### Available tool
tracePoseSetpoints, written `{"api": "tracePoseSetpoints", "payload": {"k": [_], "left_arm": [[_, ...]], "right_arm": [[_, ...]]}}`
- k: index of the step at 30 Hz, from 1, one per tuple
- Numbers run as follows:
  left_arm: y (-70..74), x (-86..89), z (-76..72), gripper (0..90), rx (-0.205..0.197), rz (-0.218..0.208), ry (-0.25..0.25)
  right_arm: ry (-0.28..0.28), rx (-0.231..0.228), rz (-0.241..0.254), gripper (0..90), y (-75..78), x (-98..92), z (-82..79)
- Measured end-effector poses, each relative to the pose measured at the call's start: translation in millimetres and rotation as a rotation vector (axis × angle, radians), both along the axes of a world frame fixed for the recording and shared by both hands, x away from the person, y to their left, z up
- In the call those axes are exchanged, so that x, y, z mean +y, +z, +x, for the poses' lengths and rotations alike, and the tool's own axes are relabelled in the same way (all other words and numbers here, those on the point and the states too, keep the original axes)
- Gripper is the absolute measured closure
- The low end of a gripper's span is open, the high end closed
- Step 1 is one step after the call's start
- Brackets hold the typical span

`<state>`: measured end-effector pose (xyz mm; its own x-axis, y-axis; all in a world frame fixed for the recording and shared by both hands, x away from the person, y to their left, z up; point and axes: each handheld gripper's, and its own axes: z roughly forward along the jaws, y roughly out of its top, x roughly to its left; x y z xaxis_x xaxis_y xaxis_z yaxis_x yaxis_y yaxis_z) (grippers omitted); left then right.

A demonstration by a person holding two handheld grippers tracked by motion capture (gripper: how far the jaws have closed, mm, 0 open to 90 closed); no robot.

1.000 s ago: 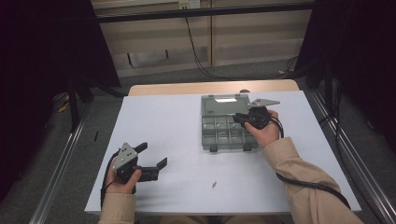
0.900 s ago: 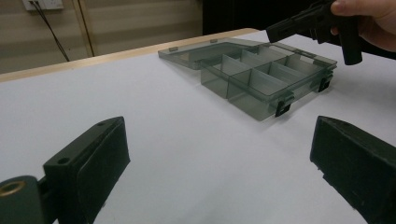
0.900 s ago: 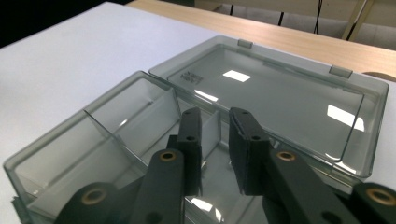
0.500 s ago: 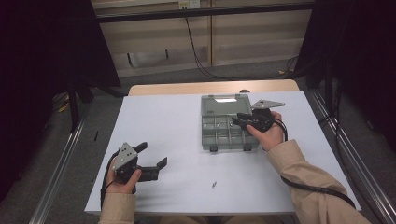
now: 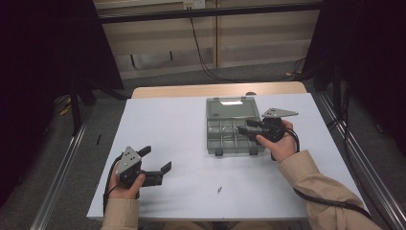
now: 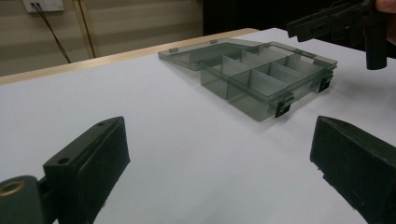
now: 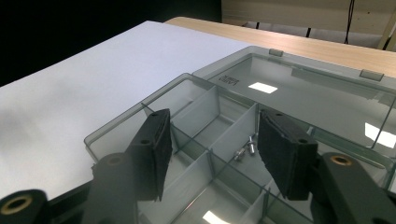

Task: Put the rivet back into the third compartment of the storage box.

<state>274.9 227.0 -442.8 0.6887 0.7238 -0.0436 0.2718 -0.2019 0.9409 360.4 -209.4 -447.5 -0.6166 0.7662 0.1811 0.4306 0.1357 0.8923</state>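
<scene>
Since a second ago the right gripper (image 5: 245, 127) has shifted a little left, further in over the open organizer box (image 5: 232, 125); left gripper (image 5: 158, 165) unchanged. Right jaws are spread, nothing between them, hovering above the compartments. Left jaws are spread wide, empty, low over the white table (image 5: 167, 129) near the front left edge. The box sits right of table centre, long axis running away from the person, lid (image 7: 308, 93) folded flat at the far end, two latches (image 6: 283, 106) on the near edge. Grey translucent dividers split it into compartments. In the right gripper view one compartment holds two small screws (image 7: 246, 148). One more screw (image 5: 219, 189) lies loose on the table near the front edge.
</scene>
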Motion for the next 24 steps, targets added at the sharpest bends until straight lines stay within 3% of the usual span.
{"api": "tracePoseSetpoints", "payload": {"k": [12,24], "left_arm": [[0.6,0.0,-0.3,4.4,-0.002,0.004,0.001],[0.5,-0.1,-0.3,4.4,-0.001,0.004,0.0]], "right_arm": [[0.058,-0.021,-0.003,29.1,2.3,8.2,-15.3],[0.104,-0.026,-0.004,23.1,-2.3,15.9,-27.2]]}}
